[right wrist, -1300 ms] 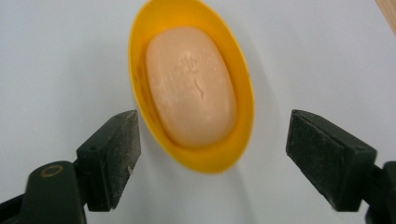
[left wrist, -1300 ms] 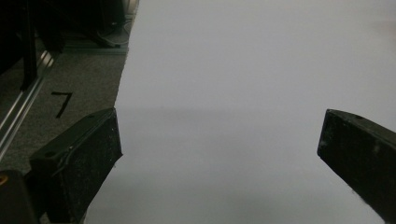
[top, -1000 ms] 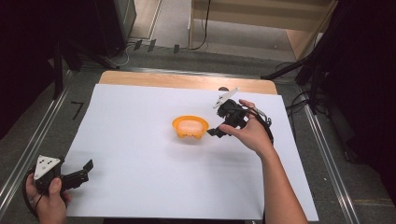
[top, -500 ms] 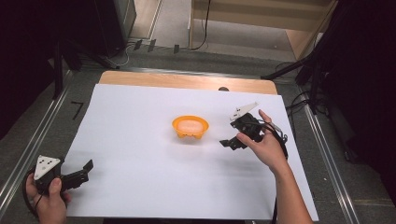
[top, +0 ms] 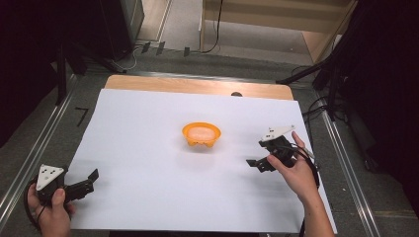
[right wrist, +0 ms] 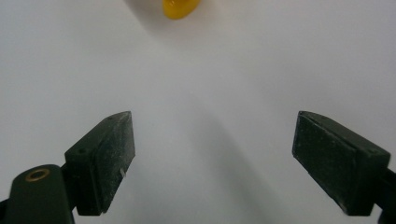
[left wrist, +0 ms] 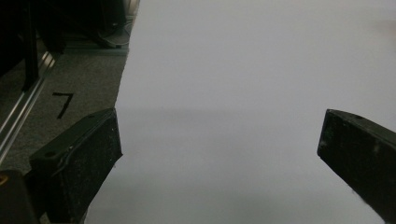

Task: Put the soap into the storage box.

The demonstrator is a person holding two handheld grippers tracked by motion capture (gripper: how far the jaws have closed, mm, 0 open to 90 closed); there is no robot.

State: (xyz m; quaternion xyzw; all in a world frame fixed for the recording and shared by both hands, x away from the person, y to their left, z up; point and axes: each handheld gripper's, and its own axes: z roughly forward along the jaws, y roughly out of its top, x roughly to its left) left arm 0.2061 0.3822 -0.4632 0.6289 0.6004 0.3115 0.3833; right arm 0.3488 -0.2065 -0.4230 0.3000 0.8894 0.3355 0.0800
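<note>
The small orange bowl (top: 201,134) sits upright on the white sheet (top: 148,163) covering the table (top: 197,85), well apart from the right claw (top: 258,157) and straight ahead of its spread, empty jaws, with its yellow-orange edge (right wrist: 180,8) at the top of the right gripper view. The left claw (top: 89,180) hangs far off toward the near left corner of the sheet, its jaws also wide with nothing between them. My worry is that the bowl looks light and the sheet smooth, so a low, off-centre approach by the right claw could push it away or tip it on its rim instead of catching it.
</note>
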